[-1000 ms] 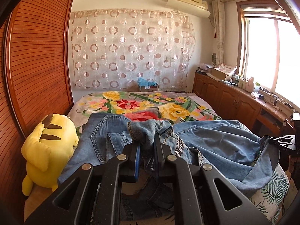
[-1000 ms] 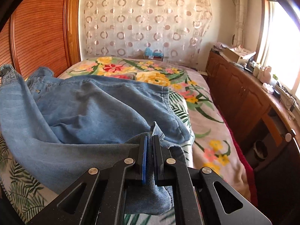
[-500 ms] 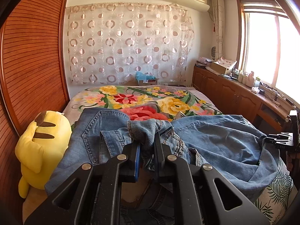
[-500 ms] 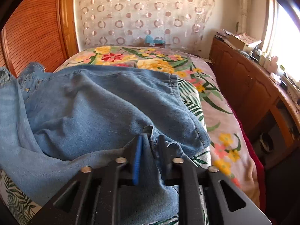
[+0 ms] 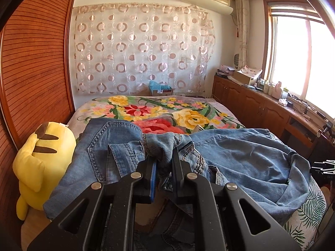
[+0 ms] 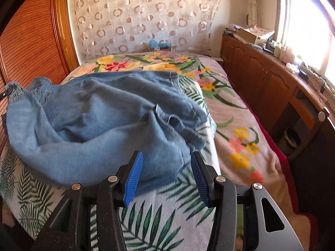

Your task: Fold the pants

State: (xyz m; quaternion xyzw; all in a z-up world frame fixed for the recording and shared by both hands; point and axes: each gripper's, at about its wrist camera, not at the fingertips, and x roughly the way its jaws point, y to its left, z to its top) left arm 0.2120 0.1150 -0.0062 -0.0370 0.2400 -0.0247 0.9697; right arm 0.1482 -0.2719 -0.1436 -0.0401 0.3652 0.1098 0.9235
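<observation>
The blue denim jeans (image 6: 100,117) lie heaped across the near half of the bed (image 6: 236,125), on a leaf-print sheet (image 6: 150,215) beside a floral blanket (image 5: 167,113). I hold the left gripper (image 5: 164,165) clenched on a bunched fold at the waistband, lifting it above the mattress. The right gripper (image 6: 166,165) is opening: its blue pads (image 6: 134,175) stand apart and off the cloth, with the hem end of the jeans lying just ahead between them. A yellow plush toy (image 5: 41,159) sits against the wooden wardrobe (image 5: 35,62), left of the jeans.
</observation>
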